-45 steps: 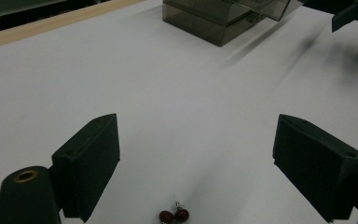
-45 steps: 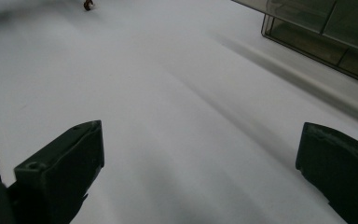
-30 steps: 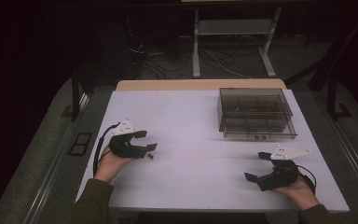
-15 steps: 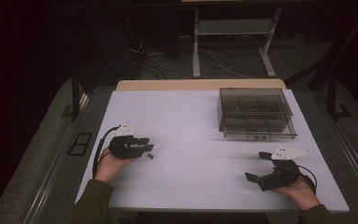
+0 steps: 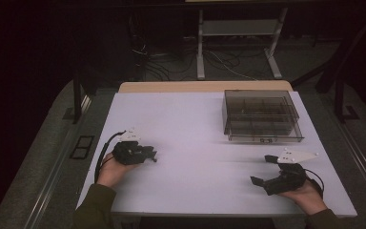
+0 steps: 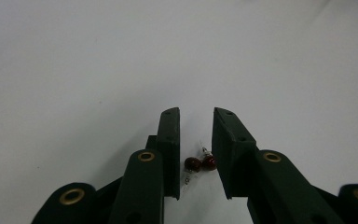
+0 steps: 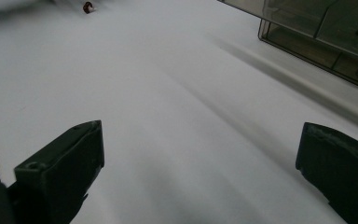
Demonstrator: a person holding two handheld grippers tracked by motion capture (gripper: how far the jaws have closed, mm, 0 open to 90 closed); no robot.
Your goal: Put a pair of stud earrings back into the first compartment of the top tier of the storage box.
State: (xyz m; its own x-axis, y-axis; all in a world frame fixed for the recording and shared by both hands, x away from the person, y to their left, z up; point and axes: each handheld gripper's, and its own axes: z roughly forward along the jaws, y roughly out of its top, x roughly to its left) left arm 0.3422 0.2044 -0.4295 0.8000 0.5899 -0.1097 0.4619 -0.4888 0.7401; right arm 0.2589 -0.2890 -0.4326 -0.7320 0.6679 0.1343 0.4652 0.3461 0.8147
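Table: a white table [image 5: 195, 129] with a tan strip along its far edge, standing in a dim room with dark floor around it.

Left tongs: the left tongs [image 5: 147, 155] sit low over the near left part of the table, held in the person's left hand [image 5: 110, 170], a black cable looping back from them. In the left gripper view [image 6: 196, 154] the two black jaws stand close together with a narrow gap between them, not pressed onto anything.

Earrings: two small dark red beads on thin clear pins, the earrings [image 6: 199, 164], lie on the table in that narrow gap. The beads touch each other. I cannot tell whether either jaw touches them. From the right gripper view one red bead [image 7: 88, 7] shows far off at the top left.

Right tongs: the right tongs [image 5: 263, 170] rest at the near right of the table in the person's right hand [image 5: 307, 193], with a pale three-cornered plate on top. Their jaws are spread wide; in the right gripper view [image 7: 200, 172] bare white table lies between them.

Box: a smoky see-through box [image 5: 259, 114] with dividers inside stands at the far right of the table, well apart from both tongs. Small items lie in some compartments, too blurred to name.

Background: metal legs of a stand [image 5: 236, 43] and loose cables on the floor beyond the table.
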